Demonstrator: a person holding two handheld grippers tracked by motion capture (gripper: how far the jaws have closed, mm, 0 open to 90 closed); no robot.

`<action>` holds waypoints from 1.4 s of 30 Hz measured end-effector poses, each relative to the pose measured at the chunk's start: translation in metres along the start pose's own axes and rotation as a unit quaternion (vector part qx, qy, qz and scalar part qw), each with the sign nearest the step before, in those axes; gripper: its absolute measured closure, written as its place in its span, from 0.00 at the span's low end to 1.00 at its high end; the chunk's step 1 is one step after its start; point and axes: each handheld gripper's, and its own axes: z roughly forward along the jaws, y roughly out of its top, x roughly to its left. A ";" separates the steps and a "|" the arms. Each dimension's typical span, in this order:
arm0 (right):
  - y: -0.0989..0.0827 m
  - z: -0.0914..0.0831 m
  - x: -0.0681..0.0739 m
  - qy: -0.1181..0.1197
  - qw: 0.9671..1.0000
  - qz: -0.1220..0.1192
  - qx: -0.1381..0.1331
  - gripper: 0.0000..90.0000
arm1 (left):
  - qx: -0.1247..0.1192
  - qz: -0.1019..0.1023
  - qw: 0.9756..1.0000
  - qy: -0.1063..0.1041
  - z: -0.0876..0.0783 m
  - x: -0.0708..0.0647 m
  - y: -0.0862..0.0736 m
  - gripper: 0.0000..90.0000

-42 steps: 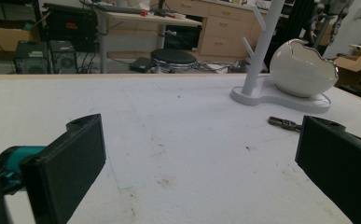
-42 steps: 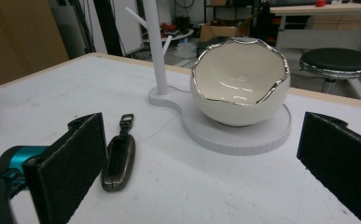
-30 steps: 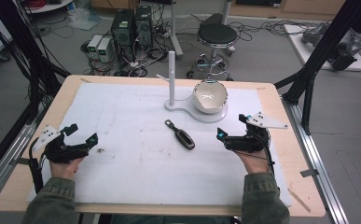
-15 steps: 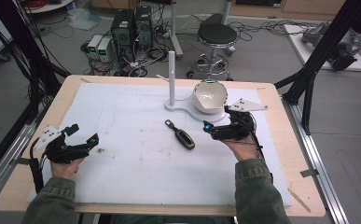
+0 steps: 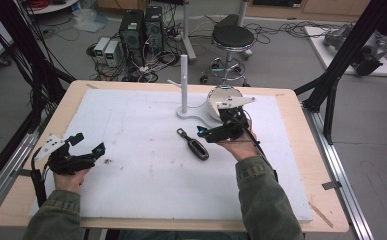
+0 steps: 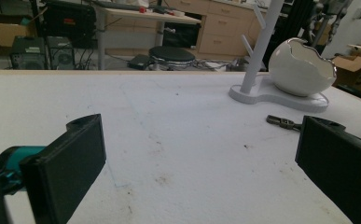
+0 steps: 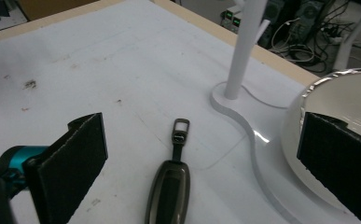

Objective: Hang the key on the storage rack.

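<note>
A dark key fob [image 5: 194, 145] with a metal loop lies flat on the white foam mat [image 5: 141, 165], left of centre from the right hand. My right gripper [image 5: 209, 129] hovers open just right of the fob, close in front of the white egg-shaped bowl [image 5: 214, 101]. In the right gripper view the key fob [image 7: 168, 192] lies between and ahead of the wide-apart jaws, and the bowl [image 7: 336, 112] sits behind the right jaw. My left gripper [image 5: 88, 144] rests open at the mat's left edge, holding nothing. Its view shows the fob's loop [image 6: 283, 122] far right.
A white stand with a tall post [image 5: 183, 82] and a flat base [image 5: 187, 114] carries the bowl at the mat's far middle. The wooden table edge [image 5: 301, 130] frames the mat. Beyond the table are a stool [image 5: 232, 37] and computers on the floor.
My right gripper has moved left and away from the person, from the mat's right side to beside the key fob and bowl. The left gripper has stayed put.
</note>
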 end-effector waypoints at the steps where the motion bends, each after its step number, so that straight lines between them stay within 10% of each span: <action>1: 0.001 0.004 0.001 0.003 1.000 -0.001 0.003 0.01 | 0.000 0.000 1.000 0.000 0.000 0.000 0.000 0.02; 24: 0.034 0.093 0.020 0.032 0.988 -0.047 0.147 0.01 | -0.005 -0.008 1.000 0.000 0.000 0.003 0.000 0.02; 42: 0.024 0.157 0.019 0.009 0.956 -0.068 0.285 0.05 | -0.006 -0.011 1.000 -0.007 0.001 0.003 0.000 0.02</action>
